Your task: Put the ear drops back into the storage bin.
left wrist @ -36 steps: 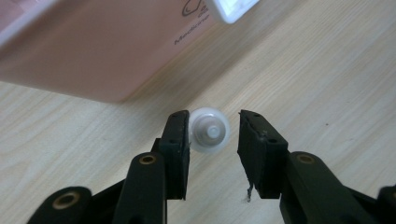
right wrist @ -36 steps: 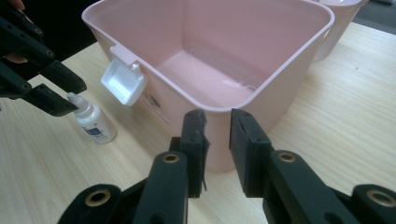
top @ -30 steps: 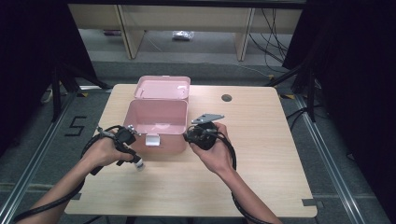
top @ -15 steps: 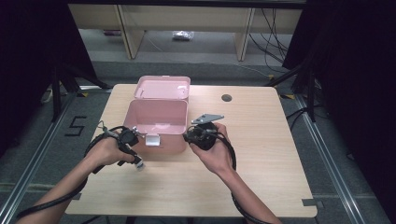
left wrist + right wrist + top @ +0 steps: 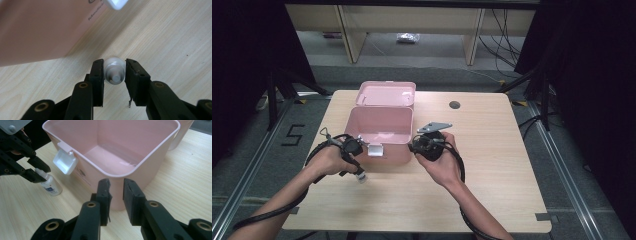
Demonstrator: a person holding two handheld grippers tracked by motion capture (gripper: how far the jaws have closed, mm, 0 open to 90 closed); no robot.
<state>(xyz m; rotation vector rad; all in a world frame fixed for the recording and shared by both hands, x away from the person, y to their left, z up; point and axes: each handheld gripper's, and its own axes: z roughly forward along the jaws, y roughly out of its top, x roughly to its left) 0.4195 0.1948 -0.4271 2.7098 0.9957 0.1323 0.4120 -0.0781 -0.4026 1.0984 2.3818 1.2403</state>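
A small white bottle (image 5: 115, 65) stands on the wooden table just in front of the open pink box (image 5: 379, 110). My left gripper (image 5: 114, 67) is shut on the bottle's neck; its jaws have just been closing with the bottle between them. In the right gripper view, the left gripper (image 5: 41, 172) holds the bottle (image 5: 51, 185) by its top, left of the box's white latch (image 5: 64, 162). My right gripper (image 5: 116, 185) is open with nothing between its pads, close to the near corner of the box (image 5: 112, 173). From above, the left gripper (image 5: 358, 171) and right gripper (image 5: 413, 148) flank the box front.
The box's pink lid (image 5: 385, 94) lies open behind it. The inside of the box looks bare. A round cable hole (image 5: 454, 105) sits in the table at the back right. Bare tabletop (image 5: 502, 165) stretches to the right and front.
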